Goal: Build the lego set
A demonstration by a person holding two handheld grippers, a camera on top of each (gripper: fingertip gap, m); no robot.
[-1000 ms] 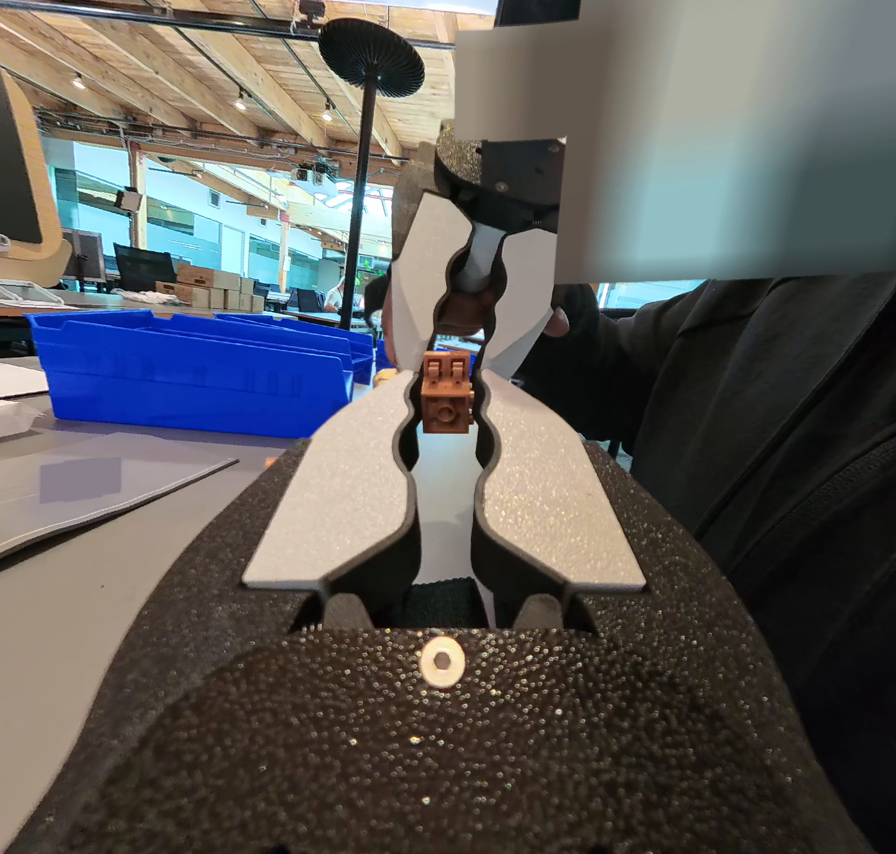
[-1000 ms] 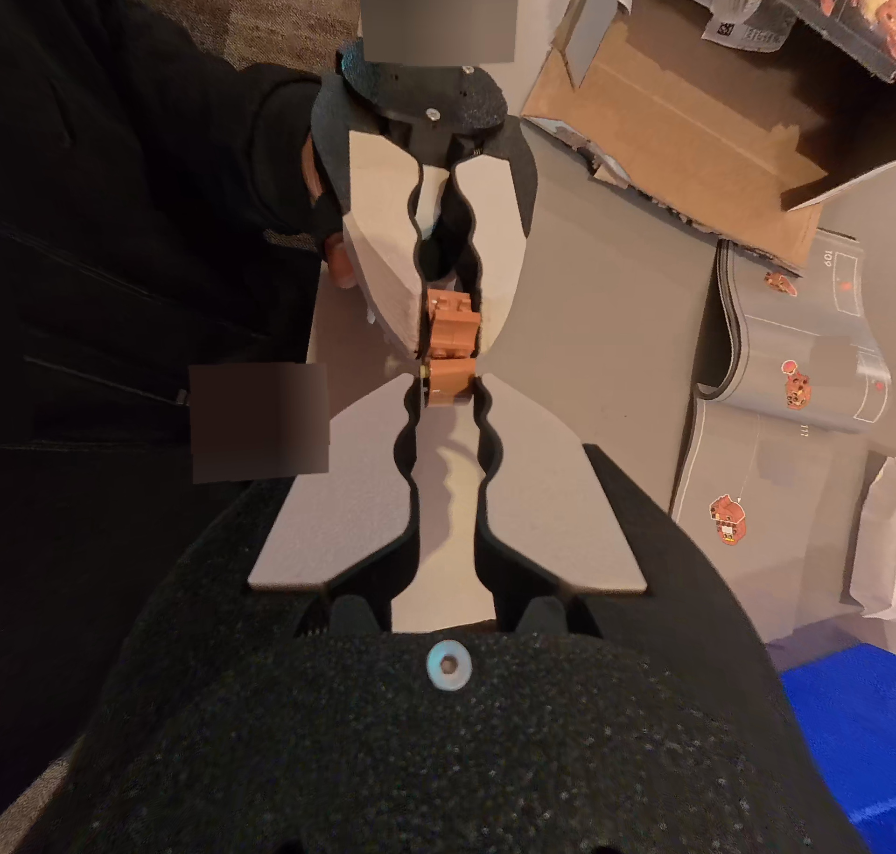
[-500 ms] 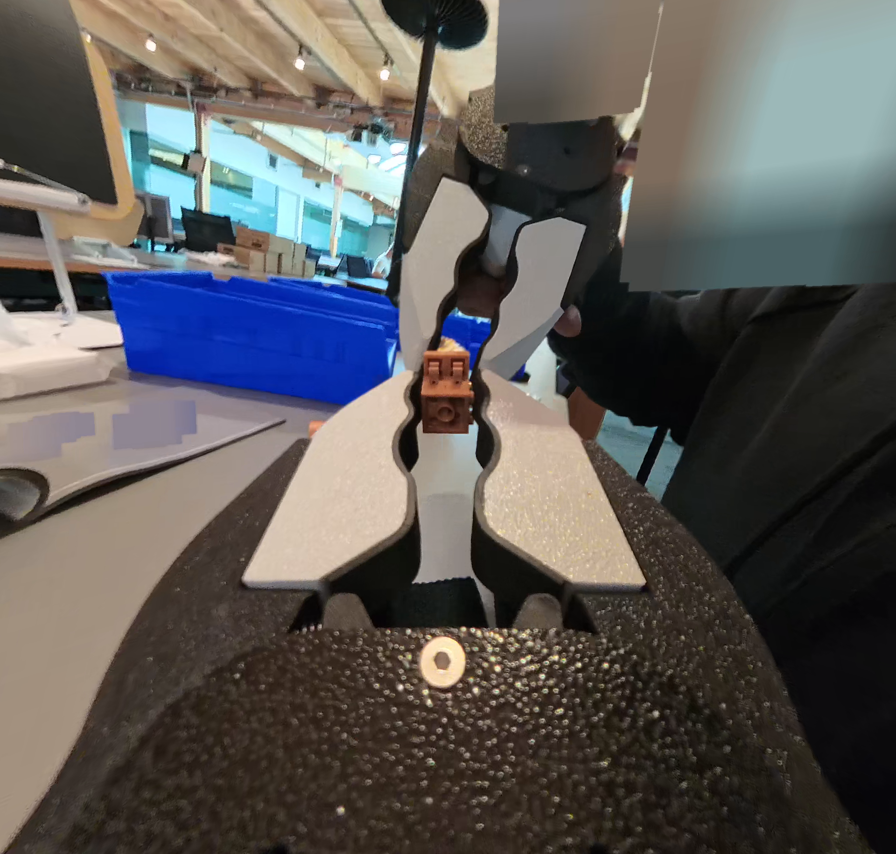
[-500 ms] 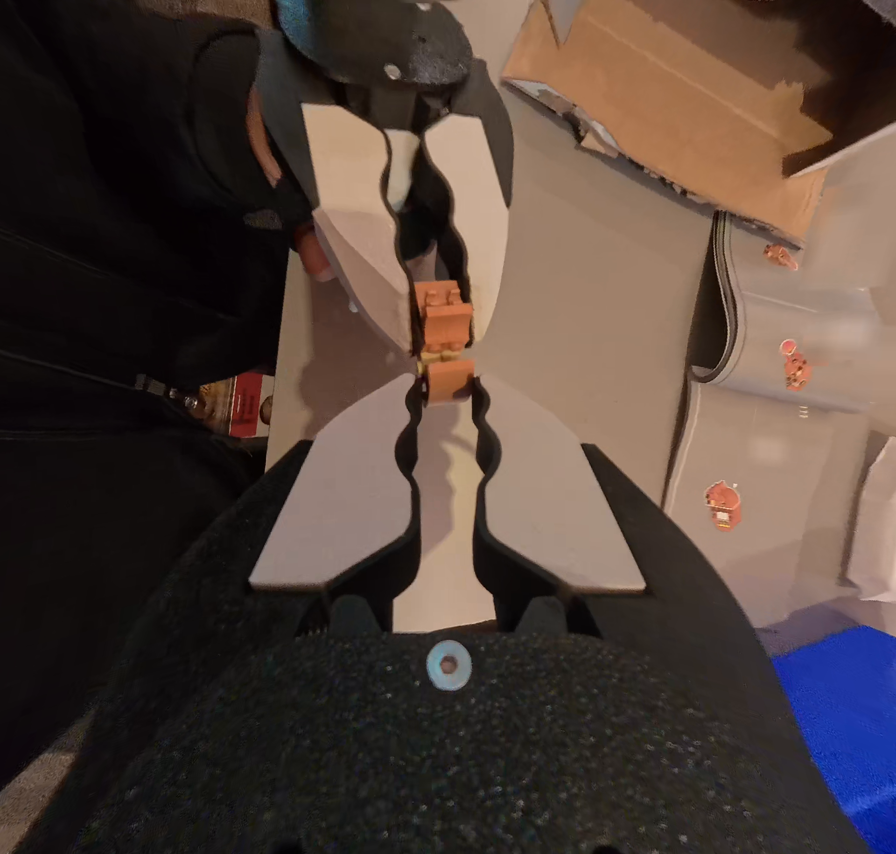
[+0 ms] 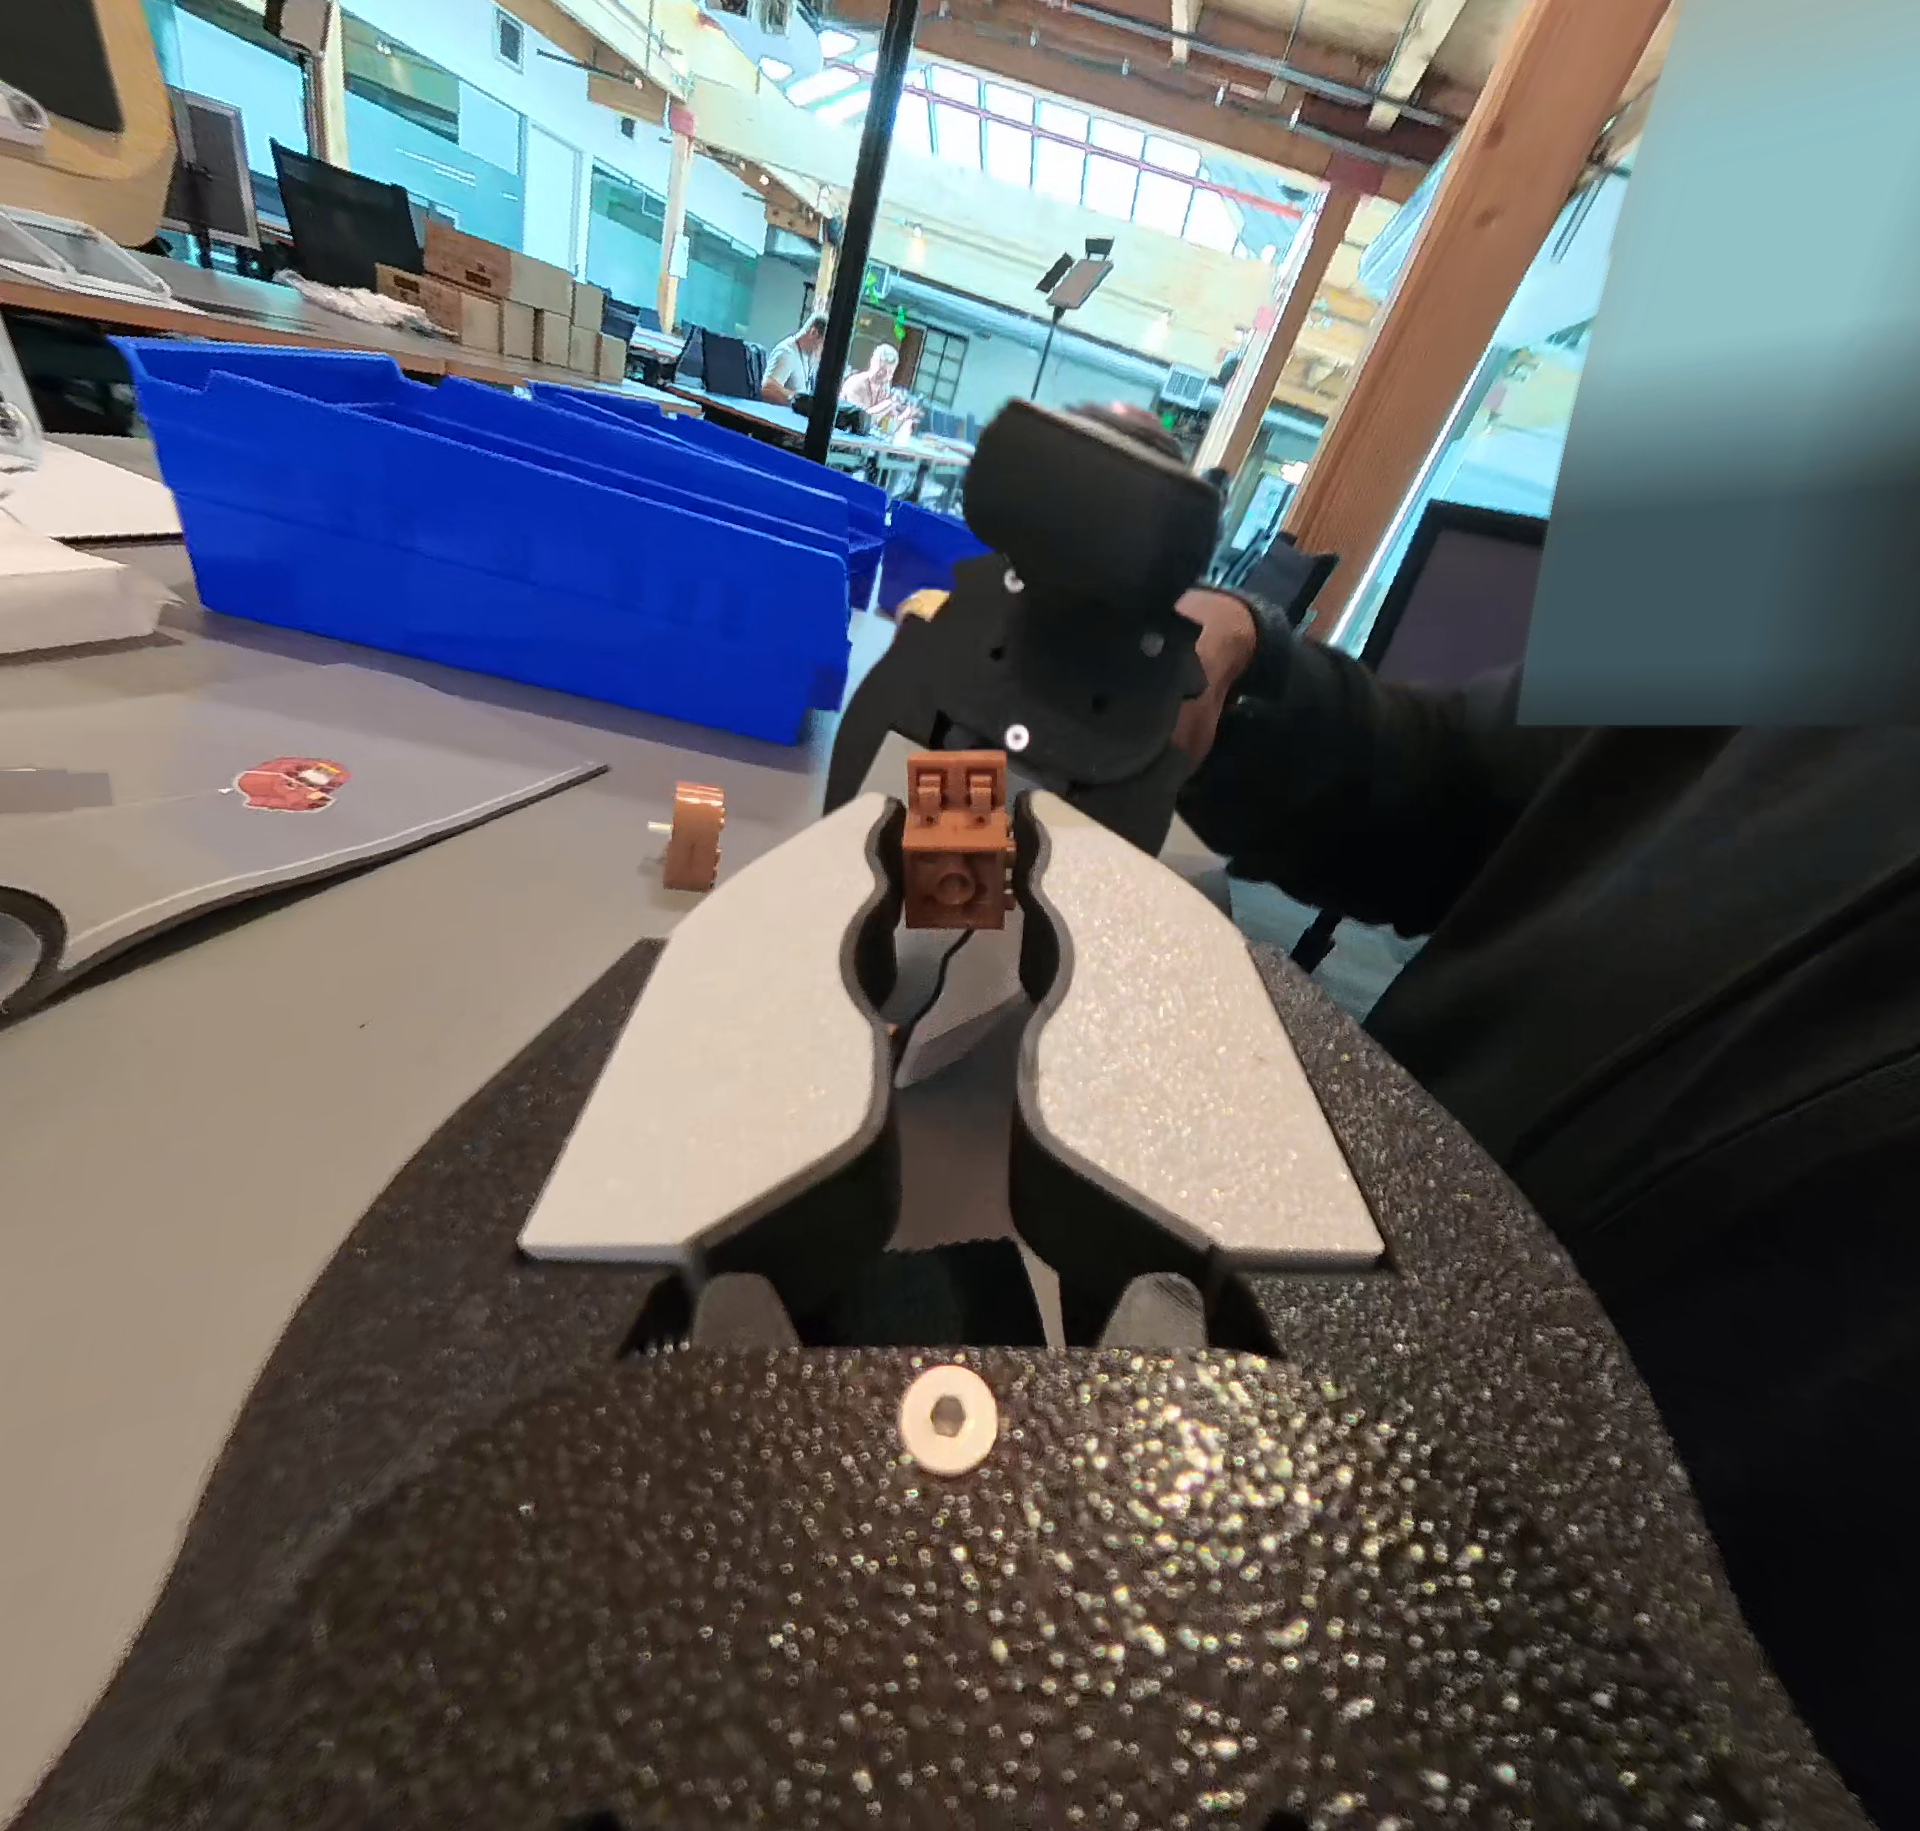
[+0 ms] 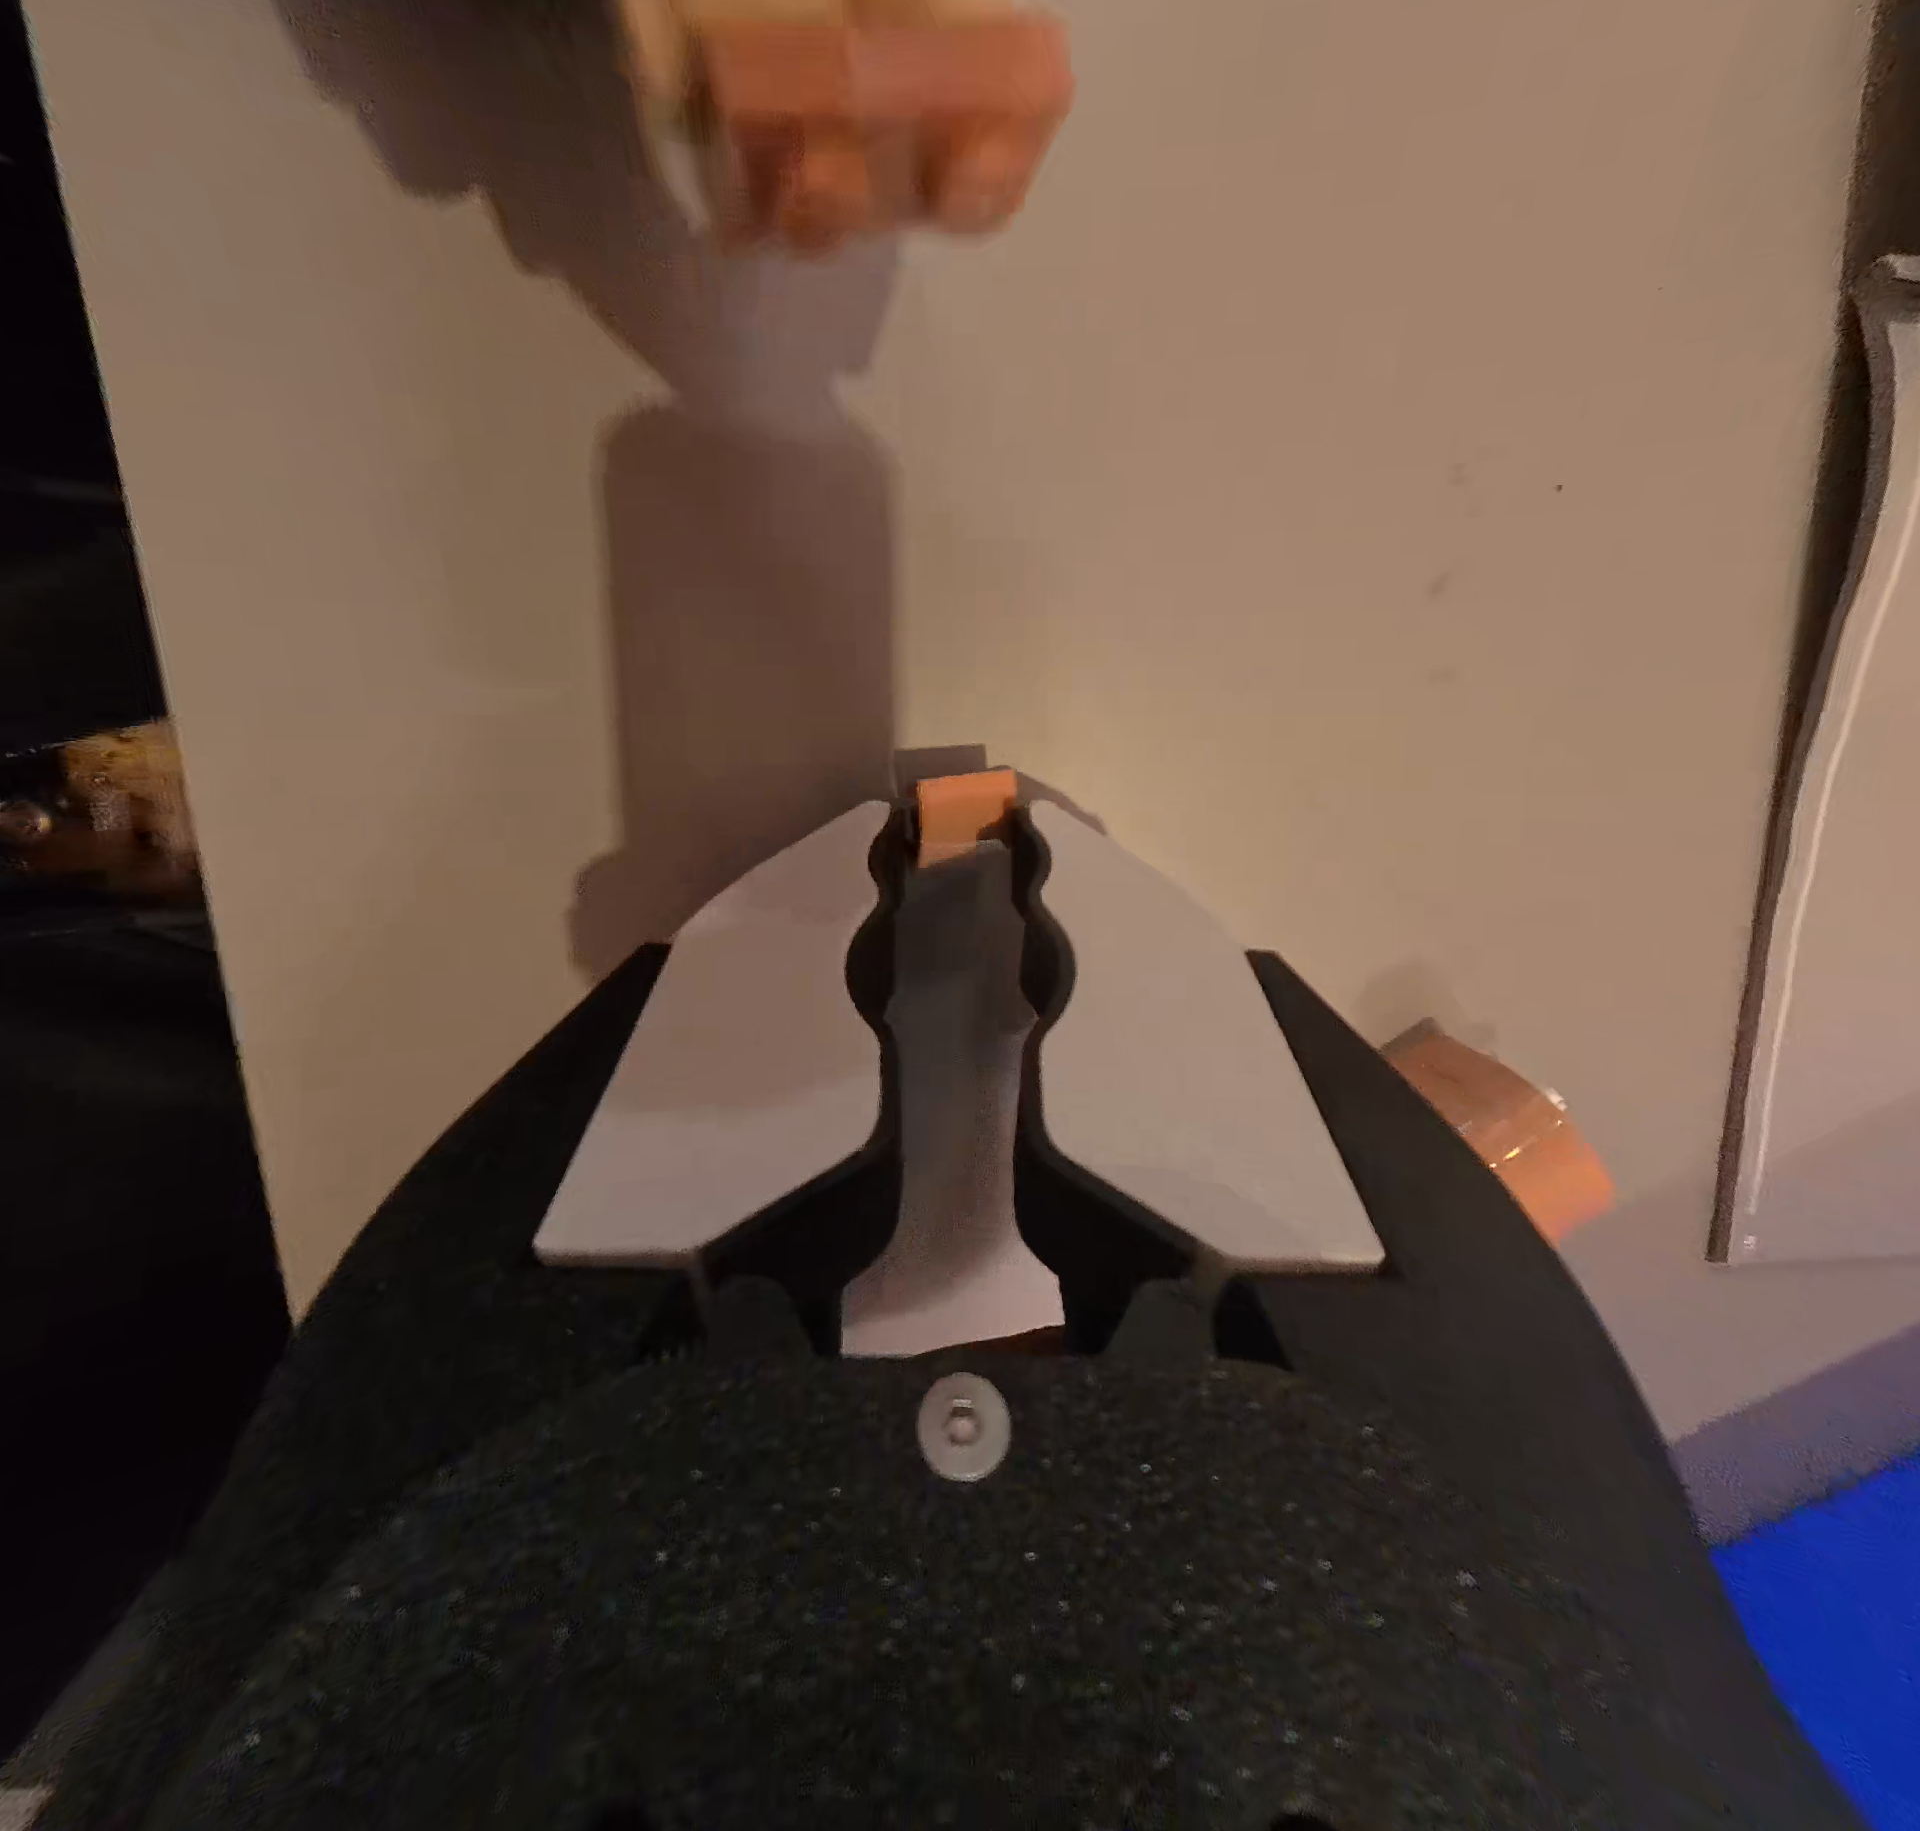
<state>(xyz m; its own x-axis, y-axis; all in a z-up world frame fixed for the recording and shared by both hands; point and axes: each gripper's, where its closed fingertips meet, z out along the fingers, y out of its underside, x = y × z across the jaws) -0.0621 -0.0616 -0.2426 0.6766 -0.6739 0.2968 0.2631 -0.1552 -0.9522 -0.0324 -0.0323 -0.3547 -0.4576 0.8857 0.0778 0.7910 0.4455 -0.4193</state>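
Your left gripper (image 5: 956, 846) is raised off the grey desk (image 5: 312, 1002) and closed narrow on a brown brick piece (image 5: 954, 872). Both pads press its sides, and its hinged top stands clear above the fingertips, probably so that end stays free to mate with another part. Your right gripper (image 6: 961, 825) points down at the desk and pinches a small orange brick (image 6: 961, 818) at the very tips, with most of it hidden between the pads. In the left view, the right gripper shows only its black back, just beyond the brown piece.

A brown round part (image 5: 694, 836) lies on the desk left of the left gripper, near a booklet (image 5: 260, 815) and blue bins (image 5: 499, 545). A blurred tan-and-orange brick cluster (image 6: 862, 88) sits ahead of the right gripper.
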